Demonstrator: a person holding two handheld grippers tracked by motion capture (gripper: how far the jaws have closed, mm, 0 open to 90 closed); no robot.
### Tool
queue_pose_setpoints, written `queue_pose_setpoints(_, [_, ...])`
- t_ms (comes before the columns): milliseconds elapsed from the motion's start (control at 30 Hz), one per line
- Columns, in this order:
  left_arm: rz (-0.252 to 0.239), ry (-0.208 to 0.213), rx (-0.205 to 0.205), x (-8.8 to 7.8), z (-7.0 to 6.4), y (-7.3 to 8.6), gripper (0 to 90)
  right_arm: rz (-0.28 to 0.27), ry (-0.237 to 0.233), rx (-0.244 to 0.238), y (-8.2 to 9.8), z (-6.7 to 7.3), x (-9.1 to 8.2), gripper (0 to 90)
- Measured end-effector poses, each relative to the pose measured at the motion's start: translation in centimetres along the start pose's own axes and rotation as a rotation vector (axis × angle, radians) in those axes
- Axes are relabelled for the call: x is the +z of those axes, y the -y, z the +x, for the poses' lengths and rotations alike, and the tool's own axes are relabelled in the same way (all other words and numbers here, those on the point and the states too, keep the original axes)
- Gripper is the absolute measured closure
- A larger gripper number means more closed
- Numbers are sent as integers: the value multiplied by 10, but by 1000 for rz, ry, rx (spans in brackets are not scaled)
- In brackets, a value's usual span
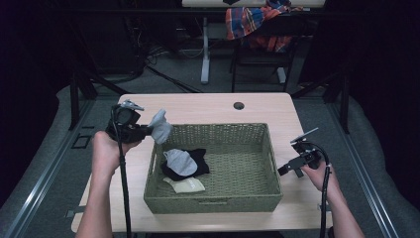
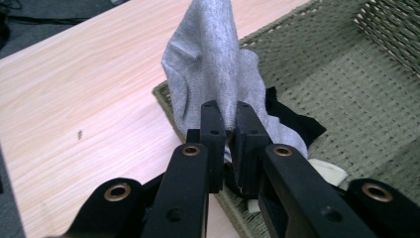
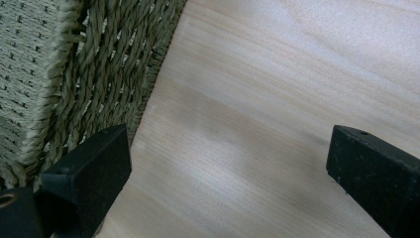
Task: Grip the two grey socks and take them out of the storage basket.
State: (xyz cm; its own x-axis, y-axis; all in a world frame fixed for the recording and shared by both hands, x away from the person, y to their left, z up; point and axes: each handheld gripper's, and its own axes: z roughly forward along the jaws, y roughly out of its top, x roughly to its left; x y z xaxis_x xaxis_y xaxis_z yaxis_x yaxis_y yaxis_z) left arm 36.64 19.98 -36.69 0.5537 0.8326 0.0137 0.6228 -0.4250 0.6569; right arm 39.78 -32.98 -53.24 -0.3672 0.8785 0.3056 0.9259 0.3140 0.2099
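From the high view, the left gripper (image 1: pixel 148 130) has its fingers clamped on a grey sock (image 1: pixel 160 126), which sticks out just past the fingertips, over the near-left corner rim of the woven basket (image 1: pixel 257 144). Lower inside the basket, below the fingers, sit another grey sock (image 1: pixel 180 161) on a black garment (image 1: pixel 198 159) and a cream piece (image 1: pixel 187 185). The right gripper (image 1: pixel 286 169) hovers off the basket's other side over the bench (image 1: pixel 208 106). In the left gripper view, the fingers (image 2: pixel 213 130) pinch a thin fold of soft, fuzzy knit fabric that flops limply, so I reckon it could slip free, or the dangling end could snag on the rough rim. In the right gripper view, the blocky black fingers (image 3: pixel 89 171) stand wide apart with nothing but smooth pale wood between them, and thick twisted basket weave just beside one.
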Motion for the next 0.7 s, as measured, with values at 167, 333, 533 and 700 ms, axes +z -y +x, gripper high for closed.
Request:
queue_pose_setpoints(167, [-18,-40,-29,-9,10,5,854,3,-1,-3,0,0,0,33])
queue_pose_setpoints(333, [-24,-70,-61,-16,20,12,854,1,-2,-2,0,0,0,33])
queue_pose_setpoints(533, [-32,-105,-124,-17,39,25,854,1,-3,-1,0,0,0,33])
queue_pose_setpoints(700, [-6,-138,-173,-12,54,36,853,0,-3,-1,0,0,0,32])
